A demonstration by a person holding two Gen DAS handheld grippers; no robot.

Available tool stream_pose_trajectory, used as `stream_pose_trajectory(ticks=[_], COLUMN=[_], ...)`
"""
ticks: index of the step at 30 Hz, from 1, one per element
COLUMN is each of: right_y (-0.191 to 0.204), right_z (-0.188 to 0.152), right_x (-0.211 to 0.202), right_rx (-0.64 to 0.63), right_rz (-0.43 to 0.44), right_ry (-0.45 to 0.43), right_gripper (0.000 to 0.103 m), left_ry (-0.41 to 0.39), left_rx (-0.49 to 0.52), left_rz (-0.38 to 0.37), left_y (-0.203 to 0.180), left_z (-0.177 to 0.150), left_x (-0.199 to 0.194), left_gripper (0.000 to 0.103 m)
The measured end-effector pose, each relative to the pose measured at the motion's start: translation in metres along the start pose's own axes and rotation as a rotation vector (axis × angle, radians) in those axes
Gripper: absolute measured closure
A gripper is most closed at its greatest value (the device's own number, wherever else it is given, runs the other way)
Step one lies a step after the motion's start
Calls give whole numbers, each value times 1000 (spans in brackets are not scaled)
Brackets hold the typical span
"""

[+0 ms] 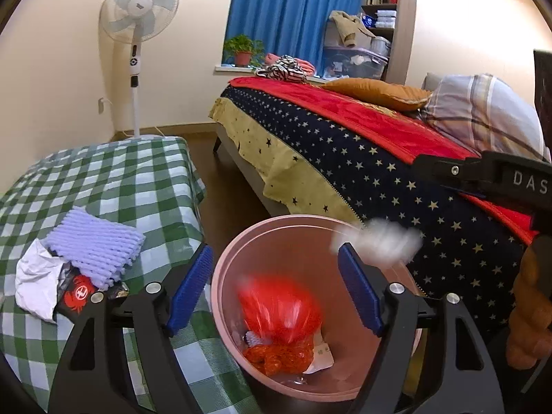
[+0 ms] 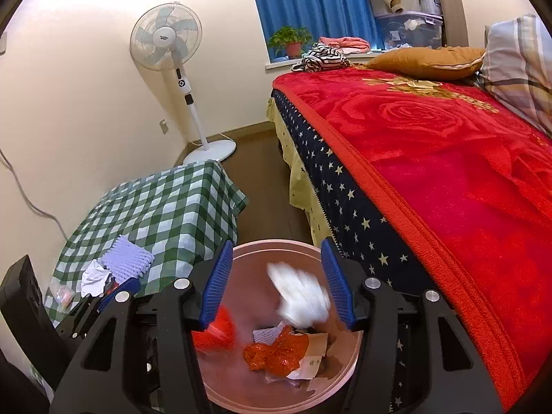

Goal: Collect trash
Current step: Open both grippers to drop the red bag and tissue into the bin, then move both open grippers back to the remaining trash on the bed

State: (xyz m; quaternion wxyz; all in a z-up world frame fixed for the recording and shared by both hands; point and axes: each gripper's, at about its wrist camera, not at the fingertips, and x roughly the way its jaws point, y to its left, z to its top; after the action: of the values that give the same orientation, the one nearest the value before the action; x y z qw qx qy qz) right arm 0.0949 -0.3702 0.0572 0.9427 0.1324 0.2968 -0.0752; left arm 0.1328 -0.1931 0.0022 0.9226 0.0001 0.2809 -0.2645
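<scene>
Pink round bin (image 2: 241, 390): stands on the brown floor (image 2: 265, 179) between the tabletop and the bed; holds an orange crinkled wrapper (image 2: 276, 352), paper scraps and a blurred red-orange bag (image 1: 279, 310).

White crumpled wad (image 2: 300, 296): blurred, in the air above the bin's opening, between the blue pads of the right hand-held gripper (image 2: 276, 283) but touching neither as far as the pictures show.

Right hand-held gripper: jaws spread wide, gripping nothing, poised over the bin.

Left hand-held gripper (image 1: 276, 286): jaws likewise wide apart, empty, above the bin's near-left rim; the red-orange bag lies below the gap.

Tabletop (image 1: 120, 179): left of the bin, covered in green-and-white check cloth. Carries a lilac foam netting sleeve (image 1: 93, 245), crumpled white paper (image 1: 34, 276) touching it, and a red-and-black packet (image 1: 76, 293) partly under both.

Bed (image 2: 448, 158): right of the bin; red rose-pattern blanket over a navy star-print cover, with an orange pillow (image 2: 427, 60) and a plaid pillow (image 2: 517, 65).

Room: cream walls, white pedestal fan (image 2: 165, 41) in the corner, blue curtain (image 2: 310, 3), potted plant (image 2: 293, 39) on the windowsill, shelving with storage boxes beyond the bed.
</scene>
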Motion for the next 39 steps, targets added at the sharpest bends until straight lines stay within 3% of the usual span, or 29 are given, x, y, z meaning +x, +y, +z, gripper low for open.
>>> stream_pose_trajectory(ticks=[8,20,29,39], right_y=[5,41,76,134], right_z=[-1,-11,-24,-39], right_x=[-4,-22,-21,19], right_rx=[-22,-104,-153,-194], right_rz=[4,71,130,221], right_ry=[-17,-43,-32,47], right_gripper=[49,49,49,49], left_ry=[-28,-113,-157,-146], left_rx=[-37,-96,-145,-257], left_rz=[29,132,288,436], left_y=[13,55,109,170], left_z=[3,5,-16,-31], left_x=[-25,-95,-130,-135], left_gripper=[30,30,30,31])
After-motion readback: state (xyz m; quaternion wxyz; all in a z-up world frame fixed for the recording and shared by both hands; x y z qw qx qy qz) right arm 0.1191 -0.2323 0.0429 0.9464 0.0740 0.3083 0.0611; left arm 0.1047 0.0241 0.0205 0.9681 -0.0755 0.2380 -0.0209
